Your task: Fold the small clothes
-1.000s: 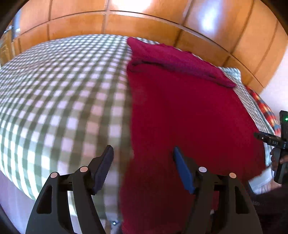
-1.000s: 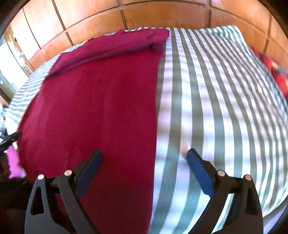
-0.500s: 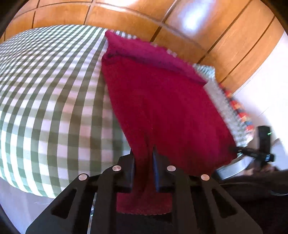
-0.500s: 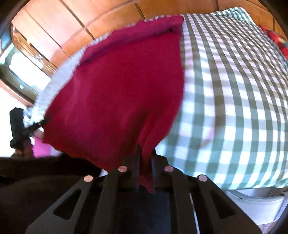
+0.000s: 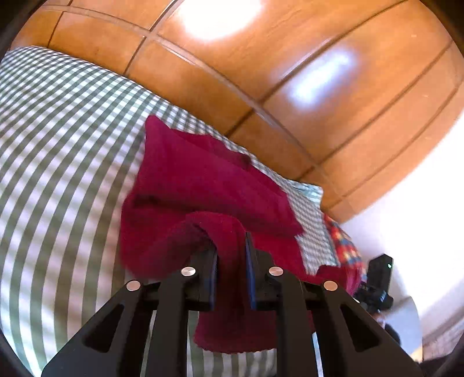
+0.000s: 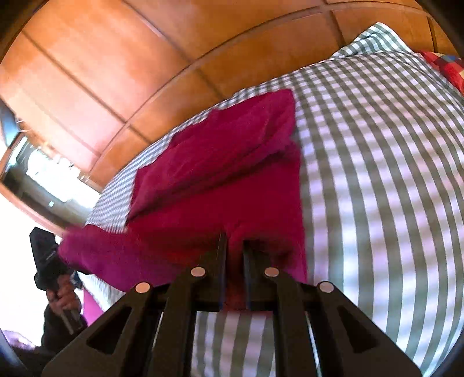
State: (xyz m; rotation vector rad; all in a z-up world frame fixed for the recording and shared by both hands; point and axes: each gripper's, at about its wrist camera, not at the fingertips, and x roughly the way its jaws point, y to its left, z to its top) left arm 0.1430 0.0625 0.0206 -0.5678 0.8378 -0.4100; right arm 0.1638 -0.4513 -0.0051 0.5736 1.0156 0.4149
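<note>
Cloth (image 5: pixel 185 185) is clenched at its near edge by the left tool (image 5: pixel 230 255) and the right tool (image 6: pixel 233 255). The folded far end lies straight ahead on the bed (image 5: pixel 58 150), so the lifted edge is judged due forward.

no readable text, labels, brands or numbers anywhere, faint print on the far gripper (image 5: pixel 374 285) illegible

Bright daylight all round, with white glare blooming on the glossy wooden panels (image 5: pixel 220 17) and a blown-out wall at the edge. Heavy fisheye bending, dark corners, and motion blur smearing the checked bedcover (image 6: pixel 391 179).
</note>
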